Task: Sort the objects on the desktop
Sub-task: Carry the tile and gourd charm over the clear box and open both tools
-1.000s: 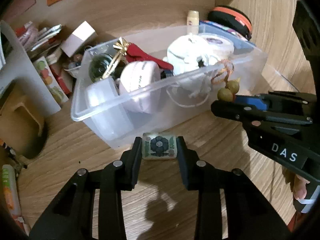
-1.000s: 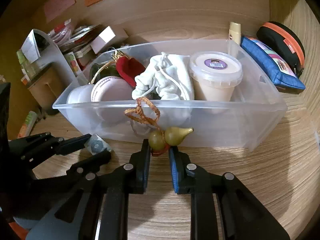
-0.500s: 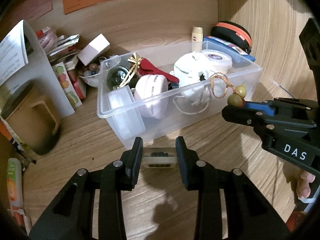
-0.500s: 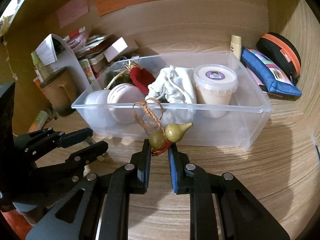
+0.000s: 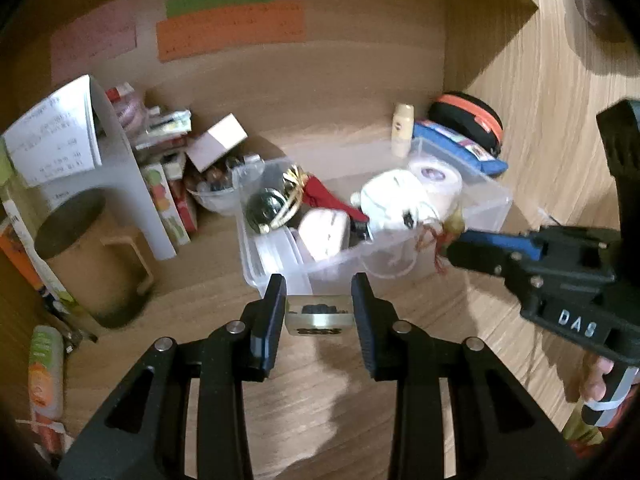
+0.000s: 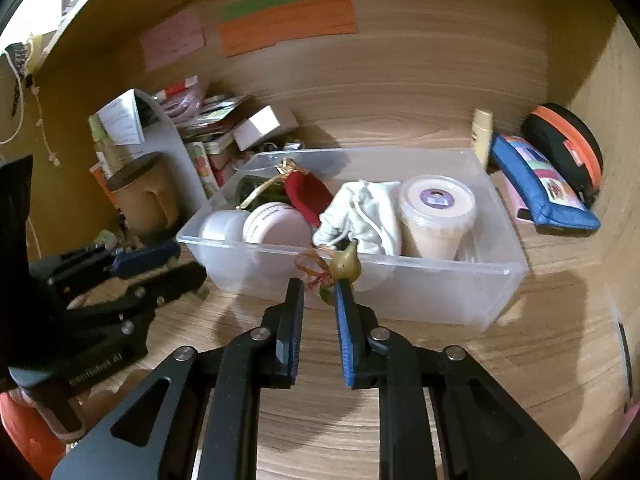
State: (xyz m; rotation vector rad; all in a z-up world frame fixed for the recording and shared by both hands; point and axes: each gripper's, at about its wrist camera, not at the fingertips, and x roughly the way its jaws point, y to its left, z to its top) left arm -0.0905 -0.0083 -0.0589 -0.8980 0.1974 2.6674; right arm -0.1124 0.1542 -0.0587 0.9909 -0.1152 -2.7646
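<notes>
My left gripper [image 5: 319,312] is shut on a small patterned roll of tape [image 5: 319,318], held above the desk in front of the clear plastic bin [image 5: 404,246]. My right gripper [image 6: 319,300] is shut on a small gourd ornament [image 6: 345,266] with an orange-red cord, held at the bin's [image 6: 496,280] front wall. The bin holds a white cloth pouch [image 6: 362,216], a lidded tub [image 6: 438,210], round white containers, a red item and a dark ball with gold ribbon. The right gripper also shows at the right of the left wrist view [image 5: 452,240].
A brown mug [image 5: 86,256] and a grey stand with paper [image 5: 108,160] stand left of the bin, with boxes and packets behind. A blue pouch [image 6: 540,192], a black and orange case [image 6: 568,148] and a small bottle [image 6: 482,134] lie at the back right. Wooden walls close in behind and right.
Both grippers have pulled back and risen from the bin, each keeping its object. The tape roll has tipped, so its rim now faces me.
</notes>
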